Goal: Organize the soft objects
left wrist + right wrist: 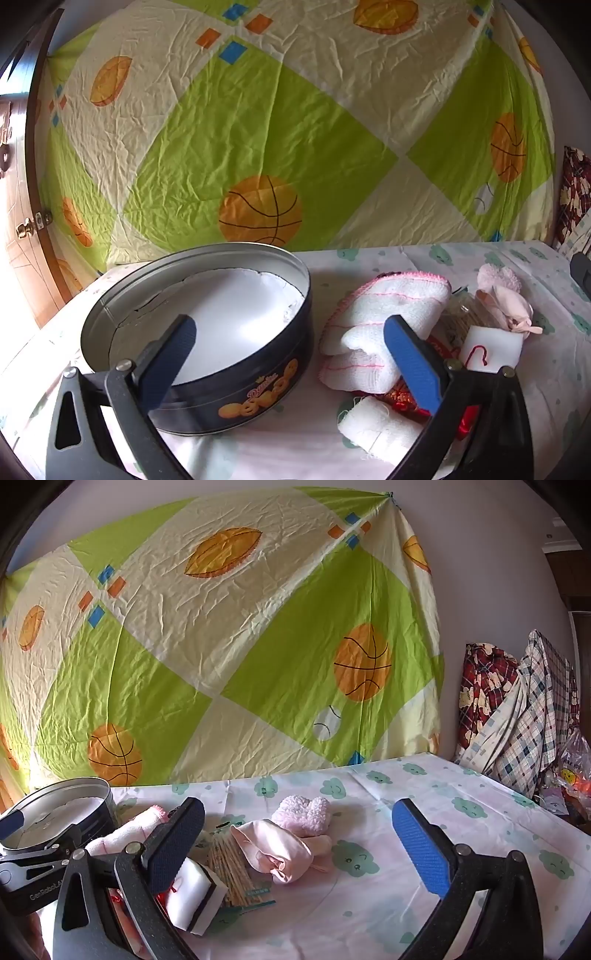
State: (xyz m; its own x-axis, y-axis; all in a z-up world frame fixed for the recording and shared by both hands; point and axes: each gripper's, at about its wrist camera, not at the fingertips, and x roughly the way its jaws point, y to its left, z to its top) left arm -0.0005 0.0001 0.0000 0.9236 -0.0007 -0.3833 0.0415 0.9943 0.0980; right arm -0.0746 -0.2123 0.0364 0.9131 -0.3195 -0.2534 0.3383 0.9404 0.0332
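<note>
A round dark blue cookie tin [236, 398] stands open on the left of the table, lined with white paper. My left gripper [291, 360] hovers open, one finger over the tin's rim and the other over a white cloth with pink edging [388, 314]. A white roll [376, 428] and a shiny red item [400, 398] lie below that cloth. My right gripper [299, 845] is open and holds nothing. Just ahead of it lie a pale pink cloth [273, 845] and a fluffy pink piece [306, 812]. The tin [99, 808] shows at far left there.
A white sponge block [199, 893] and a packet of thin wooden sticks [232, 864] lie among the soft things. A ball-patterned sheet [221, 646] hangs behind the table. Piled plaid fabrics [524, 716] stand off the table's right. A wooden door [22, 236] is at left.
</note>
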